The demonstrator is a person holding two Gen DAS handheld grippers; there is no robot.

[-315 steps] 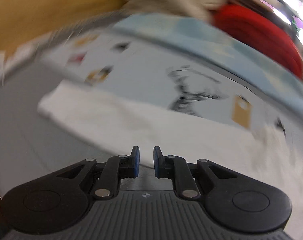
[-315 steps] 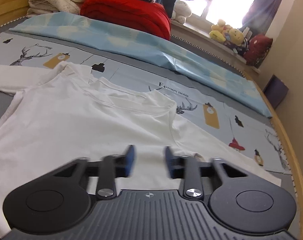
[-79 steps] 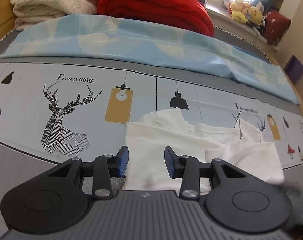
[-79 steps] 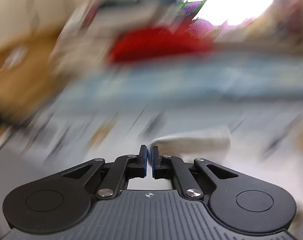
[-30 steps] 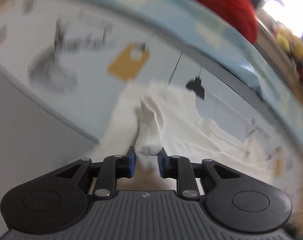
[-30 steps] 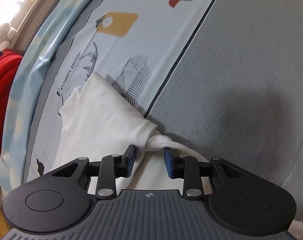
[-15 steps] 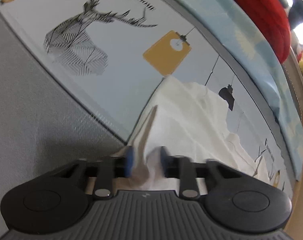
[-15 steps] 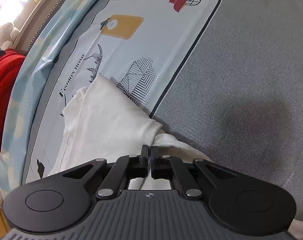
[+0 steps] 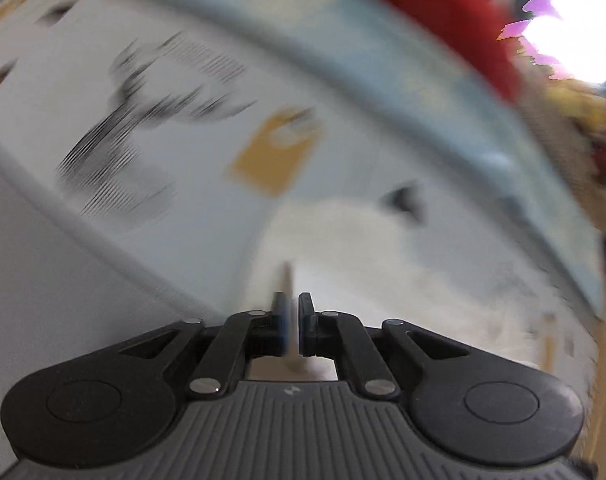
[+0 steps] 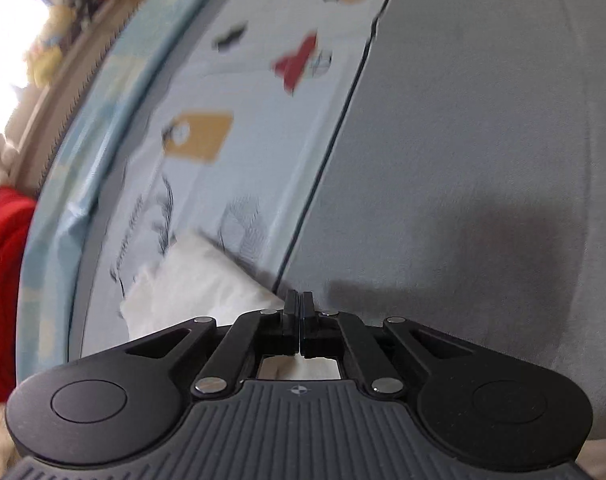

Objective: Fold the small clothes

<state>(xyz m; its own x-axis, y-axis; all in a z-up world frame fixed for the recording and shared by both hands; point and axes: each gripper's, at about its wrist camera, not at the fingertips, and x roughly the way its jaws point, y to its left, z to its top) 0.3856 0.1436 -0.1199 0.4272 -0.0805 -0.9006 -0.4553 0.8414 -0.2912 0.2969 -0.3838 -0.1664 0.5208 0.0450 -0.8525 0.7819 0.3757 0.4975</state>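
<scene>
The bed's pale blue printed sheet (image 10: 263,128) with grey border carried the small white cotton garment (image 10: 199,280), its edges pinched by the black left hand-held gripper (image 9: 294,330) and the black right hand-held gripper (image 10: 299,330), both closed on cloth.

Printed bedsheet (image 10: 263,92) with yellow tag motif (image 9: 277,148), grey bed cover (image 10: 483,140), red blanket (image 10: 1,264), stuffed toy (image 10: 47,52) near bright window.
</scene>
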